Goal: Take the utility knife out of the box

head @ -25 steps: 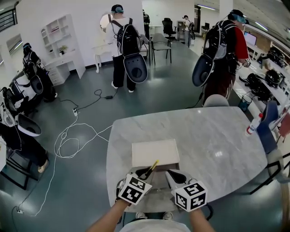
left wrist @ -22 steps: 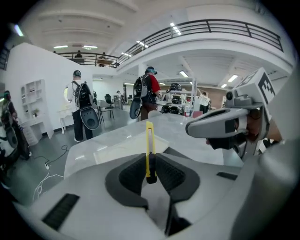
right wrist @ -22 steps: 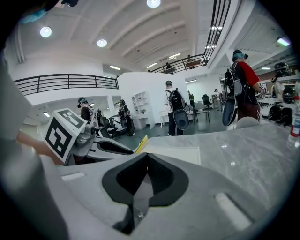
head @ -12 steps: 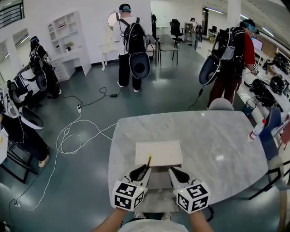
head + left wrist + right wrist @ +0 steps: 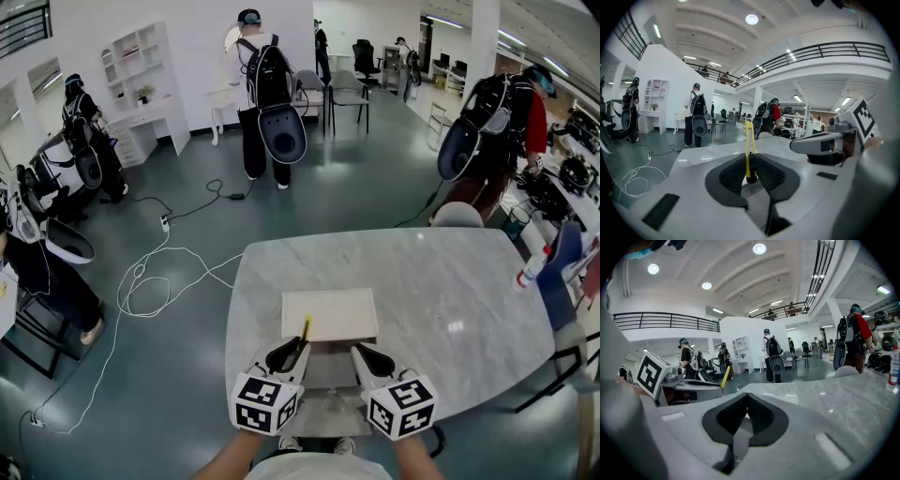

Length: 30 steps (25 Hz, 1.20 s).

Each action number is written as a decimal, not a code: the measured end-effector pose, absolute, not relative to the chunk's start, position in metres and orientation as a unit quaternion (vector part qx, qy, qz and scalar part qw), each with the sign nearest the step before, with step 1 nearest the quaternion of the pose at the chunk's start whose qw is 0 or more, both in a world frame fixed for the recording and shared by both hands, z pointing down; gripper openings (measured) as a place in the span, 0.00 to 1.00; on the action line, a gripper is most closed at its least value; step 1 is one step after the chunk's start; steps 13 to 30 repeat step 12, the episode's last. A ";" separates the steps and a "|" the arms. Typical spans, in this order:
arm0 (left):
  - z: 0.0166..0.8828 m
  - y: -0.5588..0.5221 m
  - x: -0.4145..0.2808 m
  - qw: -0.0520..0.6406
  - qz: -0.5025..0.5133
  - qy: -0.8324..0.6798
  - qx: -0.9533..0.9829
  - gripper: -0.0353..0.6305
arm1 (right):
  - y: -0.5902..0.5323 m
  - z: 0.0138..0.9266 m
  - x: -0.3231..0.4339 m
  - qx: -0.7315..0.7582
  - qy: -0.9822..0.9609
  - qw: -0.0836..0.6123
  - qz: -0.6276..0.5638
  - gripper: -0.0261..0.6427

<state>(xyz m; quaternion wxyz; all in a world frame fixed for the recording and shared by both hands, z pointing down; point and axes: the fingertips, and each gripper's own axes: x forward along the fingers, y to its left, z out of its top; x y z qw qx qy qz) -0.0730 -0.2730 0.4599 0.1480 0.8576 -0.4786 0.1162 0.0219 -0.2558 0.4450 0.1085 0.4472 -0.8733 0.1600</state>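
Note:
A flat white box (image 5: 330,314) lies on the marble table (image 5: 450,281), just beyond both grippers. My left gripper (image 5: 289,349) is shut on a yellow utility knife (image 5: 304,332), which points away from me over the box's near edge. In the left gripper view the knife (image 5: 749,145) stands upright between the dark pads of that gripper (image 5: 750,161). Beside it to the right, my right gripper (image 5: 367,354) is shut with nothing in it. The right gripper view shows its pads (image 5: 746,401) meeting, the box (image 5: 780,398) ahead, and the knife (image 5: 723,378) at the left.
A bottle with a red cap (image 5: 531,265) stands at the table's right edge beside a blue chair (image 5: 562,267). A grey chair (image 5: 457,215) sits at the far side. People with backpacks (image 5: 267,84) stand beyond, and white cables (image 5: 141,291) lie on the floor at the left.
The knife in my left gripper has swung from tilted to the right to nearly straight ahead. Both grippers have shifted only slightly. The person at the far right has walked on.

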 end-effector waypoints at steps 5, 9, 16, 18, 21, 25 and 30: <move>0.461 -0.271 -0.075 0.149 0.119 -0.479 0.857 0.15 | -0.255 0.443 0.019 0.448 -0.873 0.109 0.159 0.05; 0.462 -0.268 -0.074 0.149 0.121 -0.477 0.857 0.15 | -0.253 0.444 0.019 0.448 -0.873 0.108 0.159 0.05; 0.462 -0.265 -0.073 0.151 0.122 -0.477 0.857 0.15 | -0.250 0.442 0.020 0.448 -0.873 0.108 0.159 0.05; 0.462 -0.265 -0.073 0.151 0.122 -0.477 0.857 0.15 | -0.250 0.442 0.020 0.448 -0.873 0.108 0.159 0.05; 0.462 -0.265 -0.073 0.151 0.122 -0.477 0.857 0.15 | -0.250 0.442 0.020 0.448 -0.873 0.108 0.159 0.05; 0.462 -0.265 -0.073 0.151 0.122 -0.477 0.857 0.15 | -0.250 0.442 0.020 0.448 -0.873 0.108 0.159 0.05; 0.462 -0.265 -0.073 0.151 0.122 -0.477 0.857 0.15 | -0.250 0.442 0.020 0.448 -0.873 0.108 0.159 0.05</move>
